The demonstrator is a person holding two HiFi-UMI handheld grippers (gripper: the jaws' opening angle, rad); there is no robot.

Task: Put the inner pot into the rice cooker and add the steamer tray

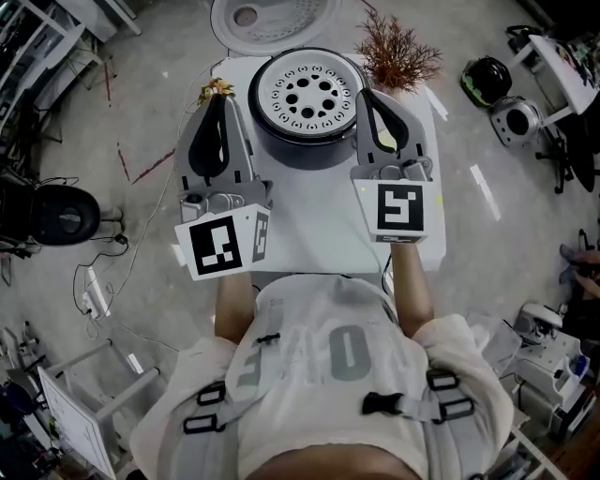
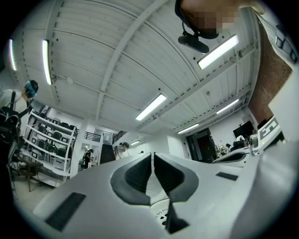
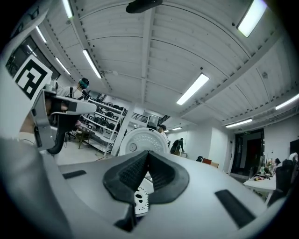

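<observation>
The black rice cooker (image 1: 305, 148) stands at the far middle of the white table (image 1: 319, 225), its round white lid (image 1: 272, 21) swung open behind it. The white perforated steamer tray (image 1: 309, 96) lies in its mouth; whatever is under the tray is hidden. My left gripper (image 1: 223, 101) hovers left of the cooker and my right gripper (image 1: 368, 94) right of it, both raised off the table. Both are shut with nothing between the pads. In the left gripper view the pads (image 2: 140, 175) meet, with a sliver of tray (image 2: 159, 215) below. The right gripper view shows closed pads (image 3: 161, 175) before the lid (image 3: 140, 142).
A dried reddish plant (image 1: 398, 52) stands at the table's far right corner, and a small flower sprig (image 1: 218, 89) at the far left. Around the table on the floor are a black stool (image 1: 61, 217), cables, and helmets (image 1: 487, 80).
</observation>
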